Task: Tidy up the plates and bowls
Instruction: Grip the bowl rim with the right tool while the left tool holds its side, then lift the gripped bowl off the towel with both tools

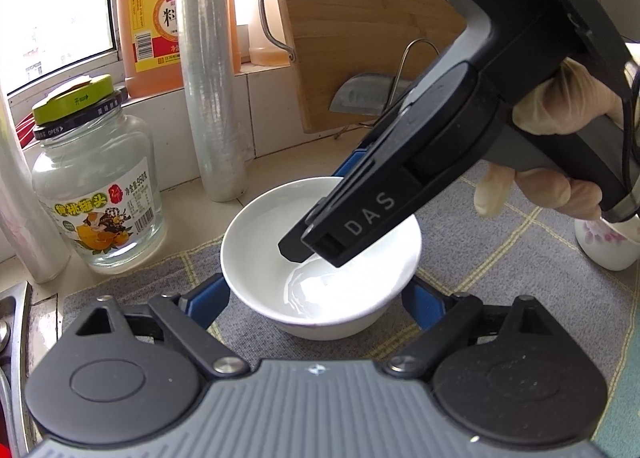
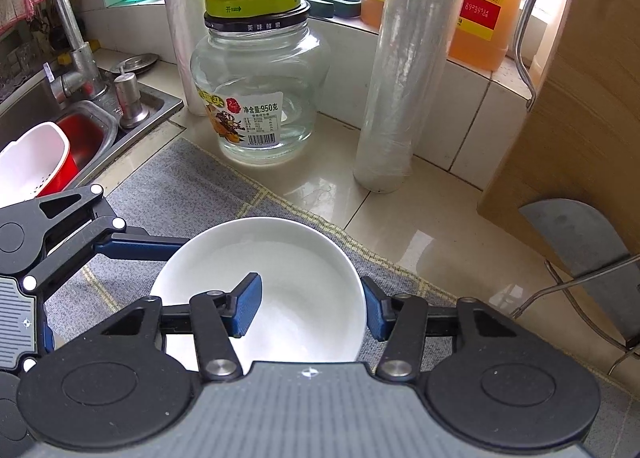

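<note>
A white bowl (image 1: 320, 258) stands on a grey checked mat (image 1: 500, 278). My left gripper (image 1: 316, 298) is open, its blue fingers spread on either side of the bowl, close to its outer wall. My right gripper (image 2: 312, 308) is open and straddles the bowl's (image 2: 280, 278) right rim: one blue finger (image 2: 244, 306) is inside the bowl, the other (image 2: 374, 314) outside it. In the left wrist view the right gripper (image 1: 312, 250) reaches down into the bowl from the upper right. A small white floral cup (image 1: 608, 246) stands at the right edge.
A glass jar (image 2: 260, 97) with a yellow-green lid and a roll of cling film (image 2: 400, 97) stand behind the bowl. A bamboo cutting board (image 2: 580, 117) and a cleaver (image 2: 580, 250) in a wire rack are at the right. A sink (image 2: 60, 129) with a faucet is at the left.
</note>
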`<state>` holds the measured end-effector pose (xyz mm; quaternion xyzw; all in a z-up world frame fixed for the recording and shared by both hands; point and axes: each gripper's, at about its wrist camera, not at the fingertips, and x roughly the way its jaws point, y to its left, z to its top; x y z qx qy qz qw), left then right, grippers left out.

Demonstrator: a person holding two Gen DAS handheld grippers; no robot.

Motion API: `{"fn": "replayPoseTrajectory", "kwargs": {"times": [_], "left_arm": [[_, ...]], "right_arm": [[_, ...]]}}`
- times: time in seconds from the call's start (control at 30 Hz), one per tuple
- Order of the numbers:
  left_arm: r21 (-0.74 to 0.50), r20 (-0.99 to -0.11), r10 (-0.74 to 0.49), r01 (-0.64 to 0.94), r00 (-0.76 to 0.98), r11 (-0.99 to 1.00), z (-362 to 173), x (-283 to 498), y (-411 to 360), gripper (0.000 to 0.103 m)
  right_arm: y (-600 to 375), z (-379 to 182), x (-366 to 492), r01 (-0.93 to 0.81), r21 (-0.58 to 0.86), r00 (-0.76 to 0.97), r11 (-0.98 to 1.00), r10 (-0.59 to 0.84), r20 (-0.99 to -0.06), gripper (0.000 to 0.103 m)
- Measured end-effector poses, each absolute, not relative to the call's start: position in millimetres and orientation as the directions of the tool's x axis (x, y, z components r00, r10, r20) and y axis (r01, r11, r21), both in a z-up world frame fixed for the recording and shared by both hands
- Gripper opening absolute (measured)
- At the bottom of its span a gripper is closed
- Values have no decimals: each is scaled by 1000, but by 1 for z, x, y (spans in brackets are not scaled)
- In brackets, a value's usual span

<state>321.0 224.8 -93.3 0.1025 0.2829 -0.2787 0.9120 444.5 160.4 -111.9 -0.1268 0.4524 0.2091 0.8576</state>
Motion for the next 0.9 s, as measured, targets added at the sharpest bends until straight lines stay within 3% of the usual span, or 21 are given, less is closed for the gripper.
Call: {"fn": "replayPoseTrajectory", "kwargs": {"times": [0.9], "left_arm": [[-36,-605,-492,596,626,802,-88,314,218,92]], "right_arm": [[151,-108,424,-484,-47,507,874,237,-829,58]]}}
